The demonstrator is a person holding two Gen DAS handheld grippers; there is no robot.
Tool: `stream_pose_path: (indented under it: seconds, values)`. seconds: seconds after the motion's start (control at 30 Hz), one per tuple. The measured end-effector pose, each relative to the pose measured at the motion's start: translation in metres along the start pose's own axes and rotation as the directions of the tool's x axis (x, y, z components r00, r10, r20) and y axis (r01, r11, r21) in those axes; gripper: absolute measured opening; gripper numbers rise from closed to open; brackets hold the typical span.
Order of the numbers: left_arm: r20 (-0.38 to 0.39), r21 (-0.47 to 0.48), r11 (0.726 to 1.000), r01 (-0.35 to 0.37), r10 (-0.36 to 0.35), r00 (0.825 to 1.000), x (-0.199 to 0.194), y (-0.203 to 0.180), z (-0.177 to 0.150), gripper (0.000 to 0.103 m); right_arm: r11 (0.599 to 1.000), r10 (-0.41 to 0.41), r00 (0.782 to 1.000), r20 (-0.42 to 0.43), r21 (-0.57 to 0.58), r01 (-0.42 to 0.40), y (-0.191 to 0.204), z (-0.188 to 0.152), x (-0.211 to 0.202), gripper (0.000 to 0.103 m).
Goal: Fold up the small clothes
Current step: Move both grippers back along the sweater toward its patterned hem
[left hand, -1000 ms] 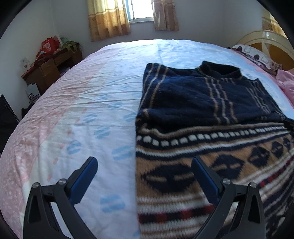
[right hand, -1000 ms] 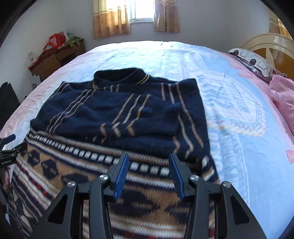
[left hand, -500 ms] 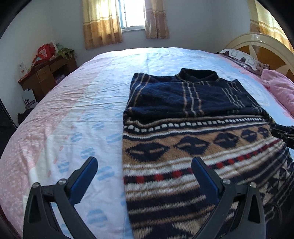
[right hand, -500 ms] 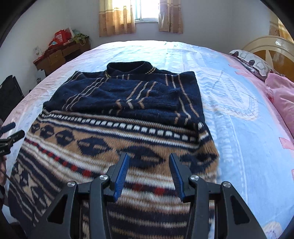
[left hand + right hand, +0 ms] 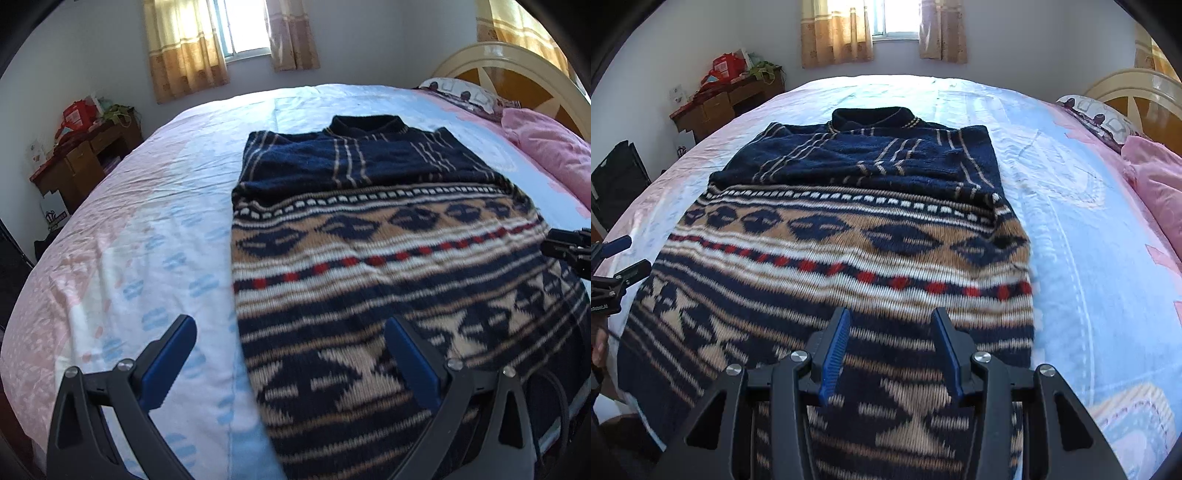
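One sweater [image 5: 369, 236] lies flat on the bed [image 5: 155, 236], collar toward the window [image 5: 243, 26], hem toward the cameras. Navy upper part with thin tan stripes; lower part has tan, white and navy pattern bands plus one row of red marks. Both sleeves look folded in across the chest; the right wrist view shows that overlap best.

Two tools in view. Left tool [image 5: 290, 334] hangs above the sweater's left edge, jaws spread wide and empty: one finger over bare sheet, the other over the knit. Right tool [image 5: 890, 325] hangs above the hem area near the sweater's right half, jaws parted, narrower than the left, gripping nothing. Contact with the fabric cannot be told for either. Each tool shows at the edge of the other's view, just beside the sweater's side.

Two curtains [image 5: 836, 31] flank the window. One wooden cabinet [image 5: 85, 158] with clutter stands left of the bed. One headboard [image 5: 509, 70] on the right, with one patterned pillow [image 5: 461, 90] and one pink blanket [image 5: 546, 147] near it.
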State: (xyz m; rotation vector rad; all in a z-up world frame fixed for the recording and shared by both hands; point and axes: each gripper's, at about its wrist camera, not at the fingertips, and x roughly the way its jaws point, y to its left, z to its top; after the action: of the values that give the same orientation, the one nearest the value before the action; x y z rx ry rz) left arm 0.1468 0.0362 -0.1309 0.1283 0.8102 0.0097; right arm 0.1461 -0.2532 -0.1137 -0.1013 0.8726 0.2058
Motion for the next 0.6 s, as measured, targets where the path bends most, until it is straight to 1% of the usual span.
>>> stream_pose_path:
  seconds: [0.33, 0.43, 0.6]
  values:
    - [-0.007, 0.024, 1.000, 0.008, -0.008, 1.000, -0.020, -0.004, -0.024, 0.103, 0.999, 0.005, 1.000, -0.012, -0.033, -0.005, 0.012, -0.030, -0.023, 0.048]
    - [-0.019, 0.019, 1.000, 0.022, -0.022, 1.000, -0.025, -0.004, -0.032, 0.103, 1.000, 0.014, 1.000, -0.016, -0.022, -0.014, 0.013, -0.041, -0.029, 0.051]
    - [-0.041, 0.032, 0.999, 0.034, -0.033, 0.999, -0.031, -0.009, -0.046, 0.103, 1.000, 0.016, 1.000, -0.022, 0.007, -0.016, 0.009, -0.061, -0.037, 0.051]
